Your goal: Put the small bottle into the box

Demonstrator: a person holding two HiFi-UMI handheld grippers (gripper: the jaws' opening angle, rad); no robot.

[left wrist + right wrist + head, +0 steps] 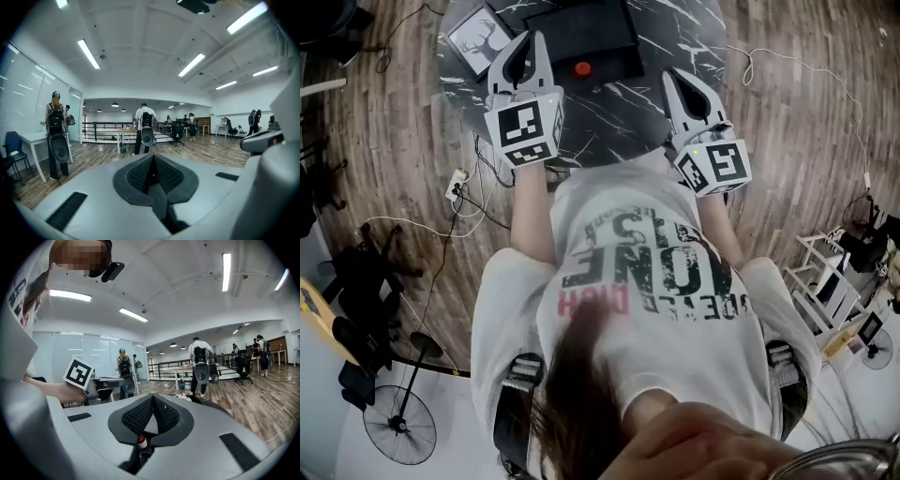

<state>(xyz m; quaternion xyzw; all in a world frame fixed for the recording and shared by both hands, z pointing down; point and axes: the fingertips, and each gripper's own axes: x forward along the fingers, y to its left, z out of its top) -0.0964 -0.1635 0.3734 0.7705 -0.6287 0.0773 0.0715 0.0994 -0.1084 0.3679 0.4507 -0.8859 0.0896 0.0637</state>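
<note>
Worktop [619,112]: dark marble with white veins, ahead of you.
Picture frame [478,39]: deer print, on your worktop's far left.
Power strip [456,184]: white, on the wooden floor [384,141] at your left.
Fan [398,427]: black, behind you to the left.

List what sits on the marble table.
A black box, a small bottle at its near edge, a framed deer picture. The left tongs and right tongs hide some tabletop.

Bare marble tabletop [623,117] in the middle, framed picture [478,39] at left, black box [581,30] at far side
</note>
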